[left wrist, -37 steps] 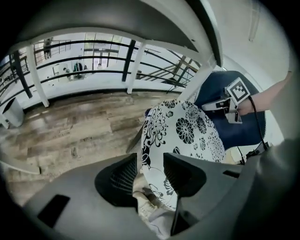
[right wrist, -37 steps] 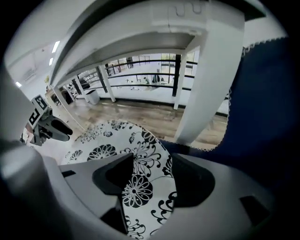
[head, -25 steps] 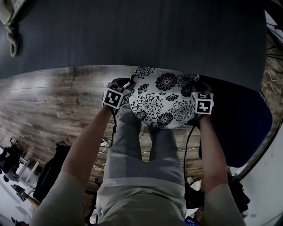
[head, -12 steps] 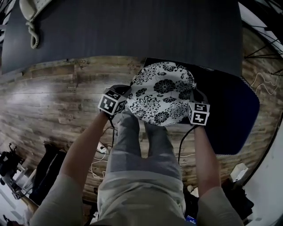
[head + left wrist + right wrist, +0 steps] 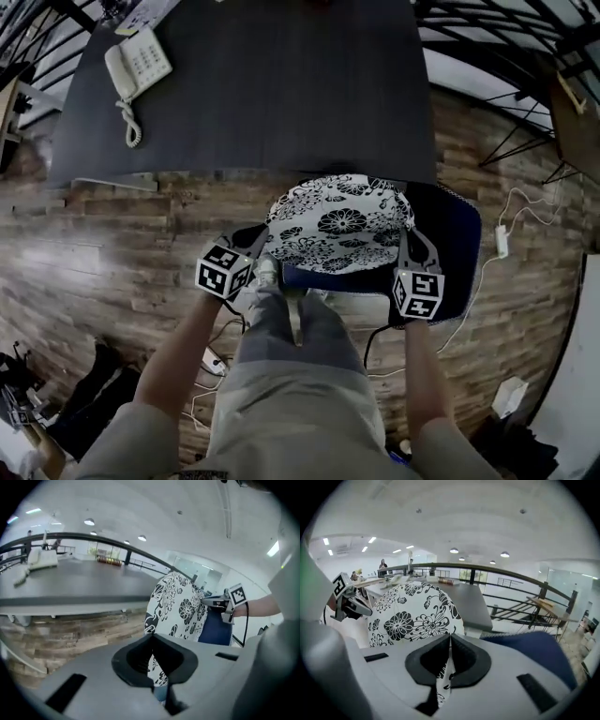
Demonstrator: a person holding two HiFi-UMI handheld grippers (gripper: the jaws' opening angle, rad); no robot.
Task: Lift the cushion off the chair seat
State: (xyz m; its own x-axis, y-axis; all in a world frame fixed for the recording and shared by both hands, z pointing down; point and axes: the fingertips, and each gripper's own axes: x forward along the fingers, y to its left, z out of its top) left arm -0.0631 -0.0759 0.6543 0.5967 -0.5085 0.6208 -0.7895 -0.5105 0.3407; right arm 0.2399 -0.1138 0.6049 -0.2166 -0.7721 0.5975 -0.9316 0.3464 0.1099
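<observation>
The cushion (image 5: 337,223), white with black flowers, is held up at the frame's centre, over the blue seat (image 5: 459,253), whose bare part shows at its right and under its near edge. The left gripper (image 5: 255,242) has its jaws pinched together on the cushion's left edge, and the right gripper (image 5: 410,246) has its jaws closed on the right edge; in both gripper views a fold of printed cloth is nipped between the pads. The cushion's far edge sits near the desk's (image 5: 262,84) near edge. Bare wooden floor (image 5: 94,272) lies open at the left; at the right a cable (image 5: 502,241) lies on the floor beside the seat. A phone (image 5: 139,64) sits at the desk's upper left, its key print too small to read. The grippers' cubes bear only black-and-white square markers.
</observation>
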